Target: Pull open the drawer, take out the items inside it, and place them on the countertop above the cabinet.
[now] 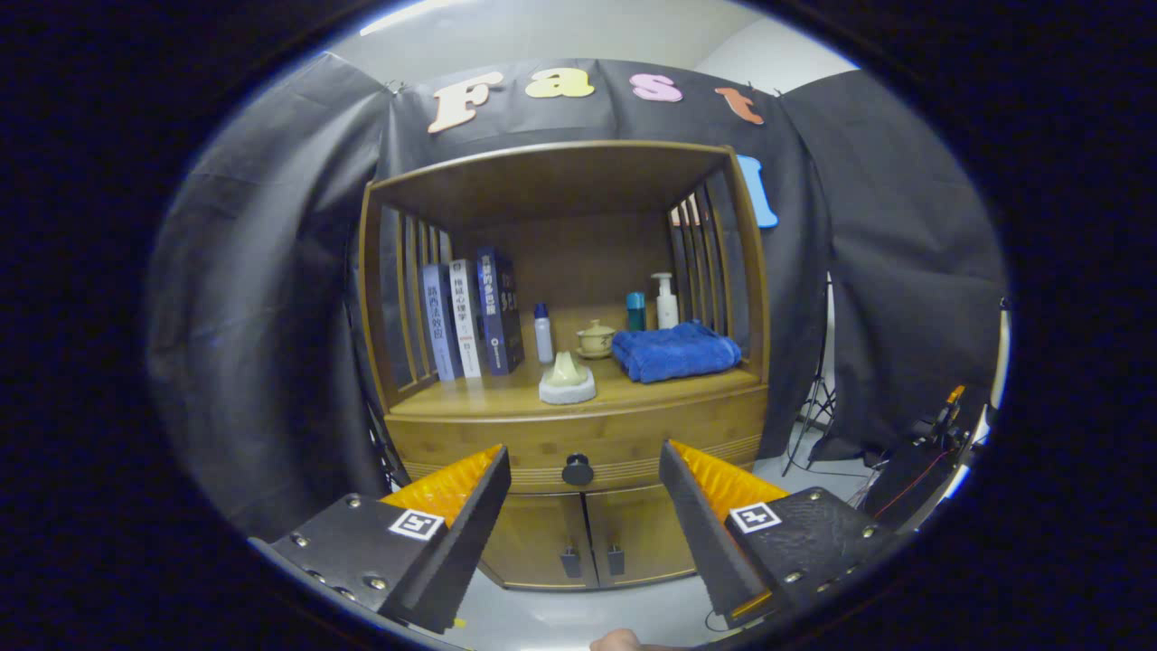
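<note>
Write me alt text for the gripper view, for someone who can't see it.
The open gripper points at the dark knob of a closed drawer in a wooden cabinet. On the countertop above stand books, bottles and a folded blue towel.

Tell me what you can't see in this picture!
- Inside the drawer: shut, its wooden front hides the items.
- Behind the cabinet doors: closed.
- Small cup: too small for detail.
- The open gripper hides the cabinet's lower corners.
</note>
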Demonstrator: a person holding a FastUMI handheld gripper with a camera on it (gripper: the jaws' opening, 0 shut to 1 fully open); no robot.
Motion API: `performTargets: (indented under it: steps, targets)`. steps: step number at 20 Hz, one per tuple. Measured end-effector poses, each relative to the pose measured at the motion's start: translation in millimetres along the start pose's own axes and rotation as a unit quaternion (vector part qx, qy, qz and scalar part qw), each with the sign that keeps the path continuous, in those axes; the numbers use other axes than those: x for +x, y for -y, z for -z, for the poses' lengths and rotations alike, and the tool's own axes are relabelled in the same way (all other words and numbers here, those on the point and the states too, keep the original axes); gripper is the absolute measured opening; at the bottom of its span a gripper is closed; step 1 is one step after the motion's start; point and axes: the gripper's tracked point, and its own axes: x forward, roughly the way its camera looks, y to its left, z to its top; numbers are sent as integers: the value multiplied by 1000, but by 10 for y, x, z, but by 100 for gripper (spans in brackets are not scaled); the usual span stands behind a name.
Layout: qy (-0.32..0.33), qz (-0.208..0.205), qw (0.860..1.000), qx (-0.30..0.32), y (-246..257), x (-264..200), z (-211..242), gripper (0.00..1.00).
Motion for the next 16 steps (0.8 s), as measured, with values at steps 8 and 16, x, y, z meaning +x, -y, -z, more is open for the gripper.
performTargets:
  steps: [8, 16]
  targets:
    - [19, 0, 999, -34, 2, -704, -659, 99]
    - [54, -16, 997, -53, -62, -1089, -974, 99]
